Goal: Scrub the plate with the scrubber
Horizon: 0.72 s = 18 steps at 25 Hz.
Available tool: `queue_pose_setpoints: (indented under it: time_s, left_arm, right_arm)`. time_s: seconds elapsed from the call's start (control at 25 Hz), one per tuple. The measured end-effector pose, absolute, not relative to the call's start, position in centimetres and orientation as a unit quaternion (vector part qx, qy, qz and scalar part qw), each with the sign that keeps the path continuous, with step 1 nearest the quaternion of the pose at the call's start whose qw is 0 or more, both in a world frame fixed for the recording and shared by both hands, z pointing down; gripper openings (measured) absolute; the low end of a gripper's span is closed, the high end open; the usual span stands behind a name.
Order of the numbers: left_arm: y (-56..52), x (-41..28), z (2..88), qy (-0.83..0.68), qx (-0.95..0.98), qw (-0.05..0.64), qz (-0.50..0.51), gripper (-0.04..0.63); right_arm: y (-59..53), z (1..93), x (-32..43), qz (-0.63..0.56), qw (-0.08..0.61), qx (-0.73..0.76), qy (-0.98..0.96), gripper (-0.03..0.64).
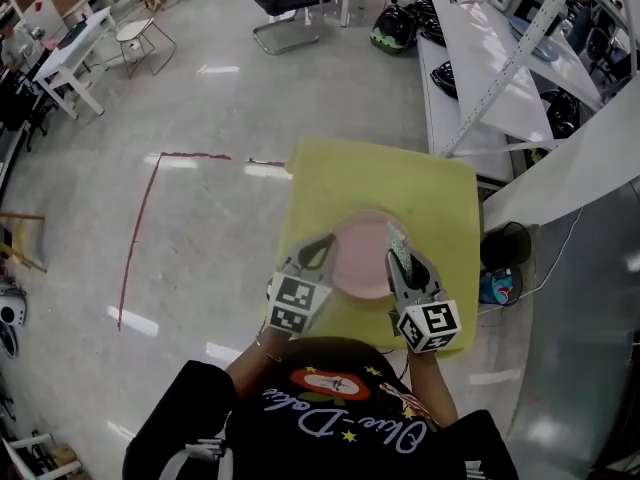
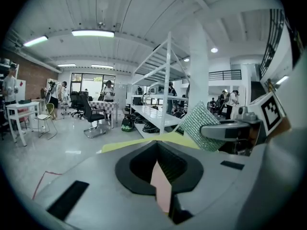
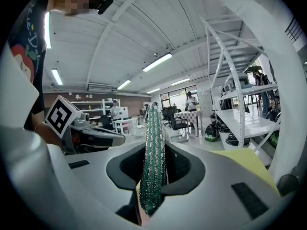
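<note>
Left gripper [image 2: 162, 174]: I have its jaws closed on the rim of the pink plate [image 1: 362, 256], seen edge-on between them.
Right gripper [image 3: 152, 186]: jaws pinched on the green glittery scrubber [image 3: 154, 147], upright between them.
Plate: between my two grippers, over the yellow worktop [image 1: 440, 193].
Scrubber: just beside the plate's rim on the right gripper's side; I cannot tell whether they touch.

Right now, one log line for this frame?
left claw: shut on pink plate | right claw: shut on scrubber | both over yellow mat
</note>
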<state>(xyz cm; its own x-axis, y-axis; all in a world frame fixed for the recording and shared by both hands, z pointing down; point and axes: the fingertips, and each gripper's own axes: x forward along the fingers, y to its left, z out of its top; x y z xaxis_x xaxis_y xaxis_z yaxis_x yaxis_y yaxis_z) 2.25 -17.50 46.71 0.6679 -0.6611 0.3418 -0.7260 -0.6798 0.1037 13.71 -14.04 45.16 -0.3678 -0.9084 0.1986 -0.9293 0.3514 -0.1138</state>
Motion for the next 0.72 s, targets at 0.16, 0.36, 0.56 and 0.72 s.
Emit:
queue_pose_setpoints:
  time_s: [0.16, 0.36, 0.56, 0.72]
  left_arm:
    - [-16.9, 2.6, 44.7, -0.387, 0.908, 0.105, 0.124, 0.002]
    - [-16.4, 3.5, 43.0, -0.388, 0.910, 0.082, 0.122, 0.003]
    - [-15.9, 4.1, 41.9, -0.389, 0.911, 0.083, 0.109, 0.002]
    - [-15.6, 4.6, 41.2, -0.389, 0.911, 0.083, 0.105, 0.002]
  right_arm:
    - [-13.5, 42.9, 14.4, 0.078, 0.032, 0.557, -0.826, 0.067]
    - [-13.2, 41.0, 15.0, 0.061, 0.010, 0.551, -0.832, 0.067]
    - [-12.6, 40.4, 15.2, 0.051, 0.008, 0.550, -0.834, 0.068]
    - [-12.4, 39.8, 15.7, 0.052, 0.004, 0.553, -0.831, 0.068]
